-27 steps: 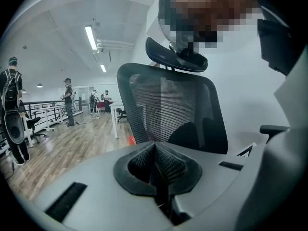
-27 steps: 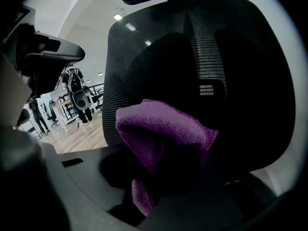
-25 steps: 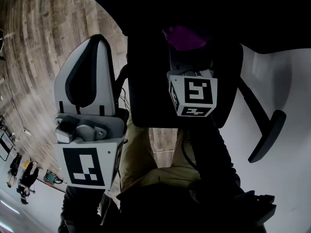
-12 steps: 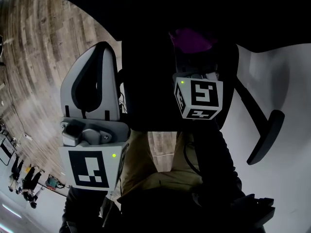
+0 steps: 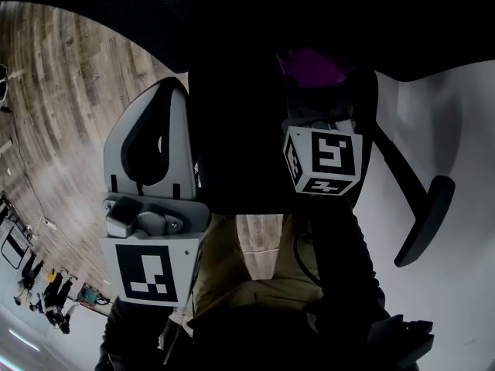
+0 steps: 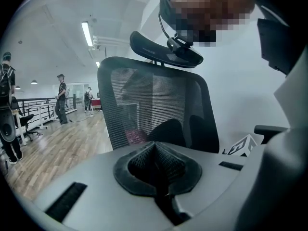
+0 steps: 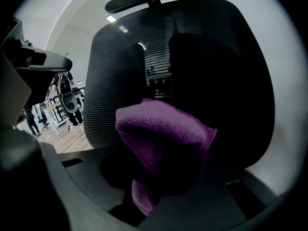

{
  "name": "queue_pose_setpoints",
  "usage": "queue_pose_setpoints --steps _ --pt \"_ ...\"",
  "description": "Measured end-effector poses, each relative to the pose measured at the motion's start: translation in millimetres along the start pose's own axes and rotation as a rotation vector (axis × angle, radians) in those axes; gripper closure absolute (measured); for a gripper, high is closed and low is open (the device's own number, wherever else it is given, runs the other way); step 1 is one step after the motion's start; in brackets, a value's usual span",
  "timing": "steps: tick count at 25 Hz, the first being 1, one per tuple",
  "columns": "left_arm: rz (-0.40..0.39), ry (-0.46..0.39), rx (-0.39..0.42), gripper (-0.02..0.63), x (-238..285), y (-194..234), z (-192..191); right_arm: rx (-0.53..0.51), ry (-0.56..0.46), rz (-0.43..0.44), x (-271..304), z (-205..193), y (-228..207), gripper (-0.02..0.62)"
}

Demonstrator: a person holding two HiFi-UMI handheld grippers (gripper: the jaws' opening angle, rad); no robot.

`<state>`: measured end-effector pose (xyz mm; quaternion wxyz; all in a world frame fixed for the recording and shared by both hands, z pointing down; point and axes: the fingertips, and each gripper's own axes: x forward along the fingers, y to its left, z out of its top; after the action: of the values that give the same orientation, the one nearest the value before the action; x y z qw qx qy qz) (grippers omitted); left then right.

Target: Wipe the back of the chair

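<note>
1. well, at the far left a wooden floor runs off to a few people standing well away.
2. the left gripper is held up just left of the chair back, at its near side. its jaws are pressed together with nothing between them.
3. the chair back is dark mesh, stands upright and fills the middle. a headrest sits above its top edge.
4. the right gripper is clamped on a purple cloth. the cloth bulges out past the jaws right up against the mesh, but whether it touches cannot be told.
5. in the head view the cloth shows just beyond the right gripper's marker cube, over the dark back.
6. further right, a dark armrest slants over a pale surface.
</note>
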<state>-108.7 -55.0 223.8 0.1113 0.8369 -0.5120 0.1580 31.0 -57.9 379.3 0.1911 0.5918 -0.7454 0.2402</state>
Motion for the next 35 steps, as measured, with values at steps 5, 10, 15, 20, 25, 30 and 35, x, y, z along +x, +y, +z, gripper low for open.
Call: queue_pose_setpoints --steps 5,10,15,20,25,30,35 --pt "-0.027 0.043 -0.014 0.597 2 -17 -21 0.005 0.001 0.011 -1 -1 -1 0.508" --pt "-0.044 0.055 -0.005 0.597 9 -26 -30 0.012 -0.009 0.011 -2 -1 -8 0.508" --pt "-0.052 0.056 -0.011 0.597 18 -38 -37 0.001 -0.018 0.015 -5 -1 -16 0.508" --pt "-0.059 0.059 -0.022 0.597 30 -48 -53 -0.007 -0.026 0.016 -8 -2 -27 0.508" --pt "-0.052 0.066 -0.05 0.597 41 -52 -67 -0.02 -0.033 0.014 -9 -1 -33 0.508" --pt "-0.05 0.055 -0.065 0.597 50 -56 -74 -0.039 -0.039 0.021 -10 -2 -39 0.508" --pt "-0.039 0.012 -0.079 0.597 59 -53 -77 -0.052 -0.056 0.012 -13 -3 -44 0.508"
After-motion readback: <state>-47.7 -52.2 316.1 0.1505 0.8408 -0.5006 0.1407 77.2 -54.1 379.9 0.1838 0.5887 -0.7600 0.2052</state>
